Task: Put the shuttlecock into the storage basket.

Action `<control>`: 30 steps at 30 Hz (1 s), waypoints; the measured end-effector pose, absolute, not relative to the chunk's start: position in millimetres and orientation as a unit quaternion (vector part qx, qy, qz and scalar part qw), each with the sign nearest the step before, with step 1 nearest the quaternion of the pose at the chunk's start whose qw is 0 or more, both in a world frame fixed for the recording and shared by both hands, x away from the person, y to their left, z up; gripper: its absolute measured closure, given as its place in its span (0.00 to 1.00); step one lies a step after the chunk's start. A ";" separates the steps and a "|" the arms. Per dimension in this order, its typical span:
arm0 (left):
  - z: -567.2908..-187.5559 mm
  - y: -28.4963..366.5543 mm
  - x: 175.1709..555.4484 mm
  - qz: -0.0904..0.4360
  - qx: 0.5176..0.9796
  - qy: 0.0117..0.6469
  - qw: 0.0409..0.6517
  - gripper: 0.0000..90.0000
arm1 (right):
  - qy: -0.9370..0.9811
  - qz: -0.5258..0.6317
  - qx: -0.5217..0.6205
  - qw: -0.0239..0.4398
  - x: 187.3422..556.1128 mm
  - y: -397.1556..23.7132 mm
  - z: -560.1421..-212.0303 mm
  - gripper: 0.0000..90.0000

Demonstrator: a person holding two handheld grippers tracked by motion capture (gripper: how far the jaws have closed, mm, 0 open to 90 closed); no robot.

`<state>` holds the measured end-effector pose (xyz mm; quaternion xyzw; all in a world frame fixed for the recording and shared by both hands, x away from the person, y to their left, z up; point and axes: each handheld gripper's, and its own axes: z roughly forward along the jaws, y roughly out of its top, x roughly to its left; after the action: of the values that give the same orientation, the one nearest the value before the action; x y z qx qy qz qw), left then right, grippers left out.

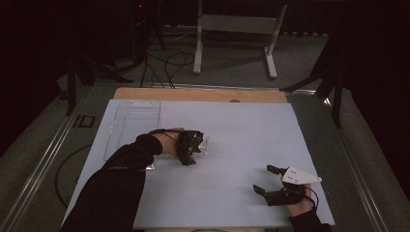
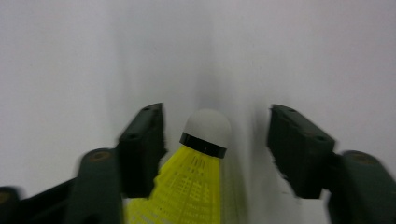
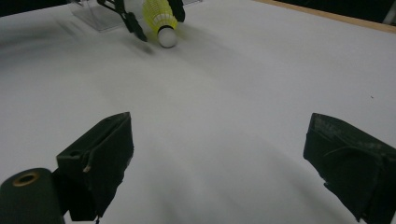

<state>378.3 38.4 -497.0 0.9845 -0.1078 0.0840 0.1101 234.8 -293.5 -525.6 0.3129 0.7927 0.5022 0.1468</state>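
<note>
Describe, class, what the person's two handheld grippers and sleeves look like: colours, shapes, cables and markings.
Both grippers are black with two blocky jaws. The left gripper has a thin black cable at the wrist. The right gripper carries a pale three-cornered plate and trails a black cable. Both sleeves, like the left sleeve, are black.
</note>
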 end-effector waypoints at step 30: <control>-495.1 31.2 389.6 0.066 0.990 -0.098 0.072 0.72 | 0.790 0.507 0.313 0.144 234.7 -294.8 -524.6 0.09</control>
<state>389.6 31.2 -495.1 0.9904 -0.0977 0.0659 0.0718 234.7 -294.8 -524.6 0.3133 0.7902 0.5067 0.1439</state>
